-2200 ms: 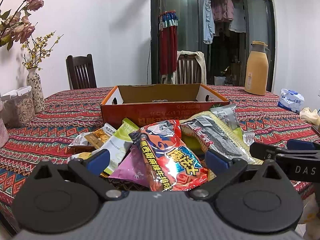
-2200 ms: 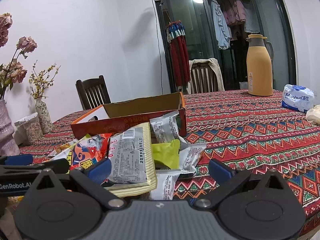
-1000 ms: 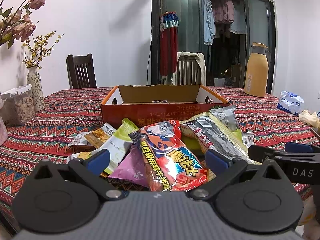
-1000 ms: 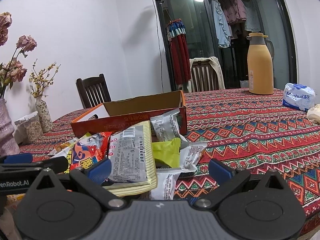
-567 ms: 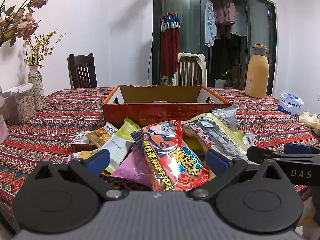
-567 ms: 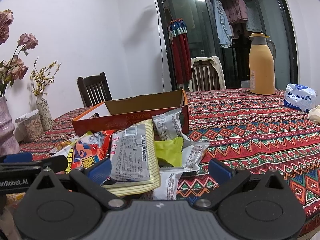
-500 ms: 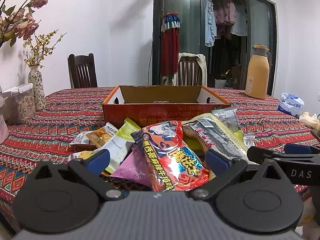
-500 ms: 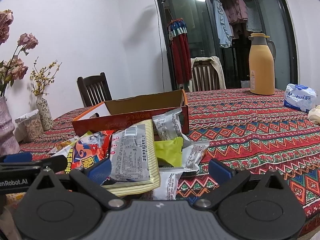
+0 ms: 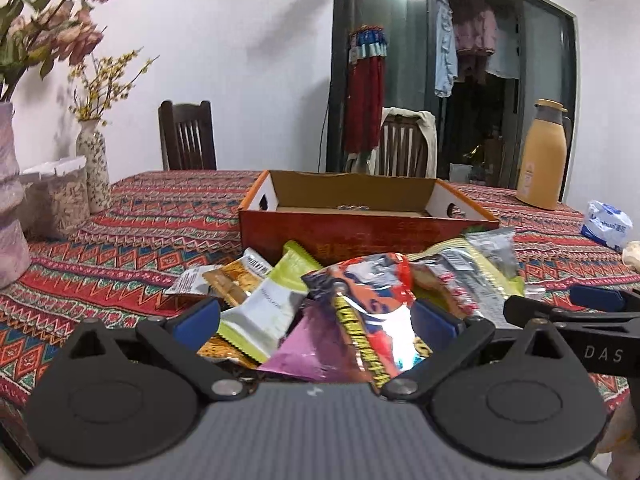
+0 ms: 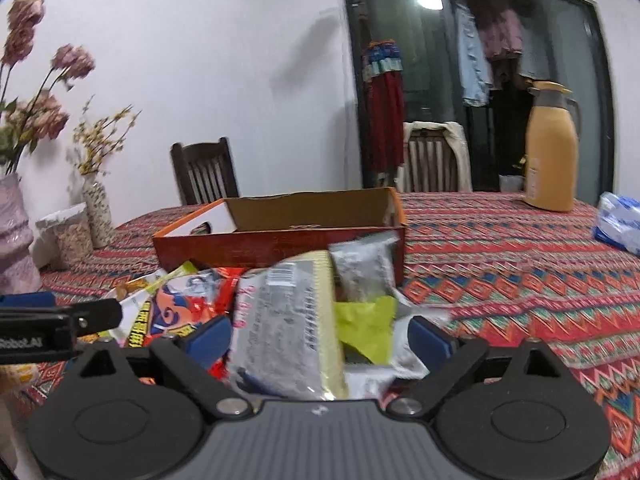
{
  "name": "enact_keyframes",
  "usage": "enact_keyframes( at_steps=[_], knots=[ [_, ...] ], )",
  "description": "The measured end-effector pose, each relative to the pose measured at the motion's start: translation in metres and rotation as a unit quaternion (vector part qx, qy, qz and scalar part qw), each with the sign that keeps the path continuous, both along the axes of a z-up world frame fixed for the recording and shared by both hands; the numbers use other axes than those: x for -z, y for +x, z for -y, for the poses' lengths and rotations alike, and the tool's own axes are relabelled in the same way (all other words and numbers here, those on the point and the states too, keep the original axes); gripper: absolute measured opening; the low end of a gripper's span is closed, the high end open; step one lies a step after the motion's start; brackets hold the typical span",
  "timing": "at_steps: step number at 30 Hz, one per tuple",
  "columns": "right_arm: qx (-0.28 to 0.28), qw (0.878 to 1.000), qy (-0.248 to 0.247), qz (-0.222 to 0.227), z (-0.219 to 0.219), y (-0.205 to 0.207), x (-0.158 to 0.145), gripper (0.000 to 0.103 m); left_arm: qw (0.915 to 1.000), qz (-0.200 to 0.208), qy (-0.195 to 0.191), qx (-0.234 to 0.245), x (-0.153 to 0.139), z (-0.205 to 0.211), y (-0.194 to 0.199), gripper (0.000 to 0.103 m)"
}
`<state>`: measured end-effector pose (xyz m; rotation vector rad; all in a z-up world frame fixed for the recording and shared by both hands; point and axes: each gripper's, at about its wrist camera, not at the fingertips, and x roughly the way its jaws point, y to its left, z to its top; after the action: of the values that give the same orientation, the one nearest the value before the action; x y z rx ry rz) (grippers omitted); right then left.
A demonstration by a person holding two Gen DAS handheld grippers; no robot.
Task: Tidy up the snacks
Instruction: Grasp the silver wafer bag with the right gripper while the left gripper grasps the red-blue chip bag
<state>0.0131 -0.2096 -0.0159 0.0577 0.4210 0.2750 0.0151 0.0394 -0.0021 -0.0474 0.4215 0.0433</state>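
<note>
Left gripper [image 9: 316,316]: jaws apart, pads clear of snack pile [image 9: 352,296], red-orange packet [image 9: 372,320] between them. Bare tablecloth [image 9: 120,248] to its left. Cardboard box [image 9: 360,216] just beyond pile. Right gripper [image 10: 320,336]: jaws closing, striped yellow packet [image 10: 292,320] between, untouched. Open cloth to its right.

One cardboard box [image 9: 360,232], two chairs [image 9: 187,136], two vases [image 9: 93,160], one flask [image 9: 542,156], two claws [image 9: 316,318].
</note>
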Motion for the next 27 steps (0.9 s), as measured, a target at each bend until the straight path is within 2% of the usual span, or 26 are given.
enact_keyframes(
  at_steps=[3, 5, 10, 12, 13, 15, 16, 19, 27],
  knots=[
    [-0.018, 1.000, -0.025, -0.006, -0.016, 0.013, 0.000, 0.088, 1.0000, -0.008, -0.003, -0.001, 0.002, -0.007, 0.006, 0.103],
    [-0.025, 0.999, -0.036, -0.021, -0.023, 0.024, 0.003, 0.079, 0.9999, -0.014, -0.005, 0.000, 0.003, -0.011, 0.010, 0.103],
    [-0.041, 0.996, -0.062, -0.055, -0.037, 0.044, 0.014, 0.071, 0.9996, -0.024, -0.014, 0.011, 0.006, -0.013, 0.017, 0.103],
    [-0.046, 0.995, -0.069, -0.052, -0.039, 0.043, 0.015, 0.060, 0.9993, -0.029, -0.016, 0.016, 0.006, -0.010, 0.019, 0.103],
    [-0.051, 0.995, -0.065, -0.051, -0.039, 0.042, 0.013, 0.048, 0.9992, -0.032, -0.017, 0.017, 0.006, -0.008, 0.021, 0.103],
    [-0.055, 0.996, -0.055, -0.050, -0.037, 0.040, 0.010, 0.044, 0.9990, -0.037, -0.016, 0.020, 0.003, -0.003, 0.024, 0.103],
    [-0.055, 0.996, -0.053, -0.046, -0.035, 0.038, 0.008, 0.039, 0.9989, -0.037, -0.017, 0.024, 0.002, 0.000, 0.025, 0.103],
    [-0.051, 0.997, -0.038, -0.034, -0.029, 0.031, 0.004, 0.038, 0.9985, -0.043, -0.018, 0.028, -0.002, 0.008, 0.032, 0.103],
    [-0.018, 1.000, -0.022, 0.009, -0.002, 0.021, -0.013, 0.038, 0.9953, -0.092, -0.021, 0.019, 0.001, 0.033, 0.058, 0.103]
  ],
)
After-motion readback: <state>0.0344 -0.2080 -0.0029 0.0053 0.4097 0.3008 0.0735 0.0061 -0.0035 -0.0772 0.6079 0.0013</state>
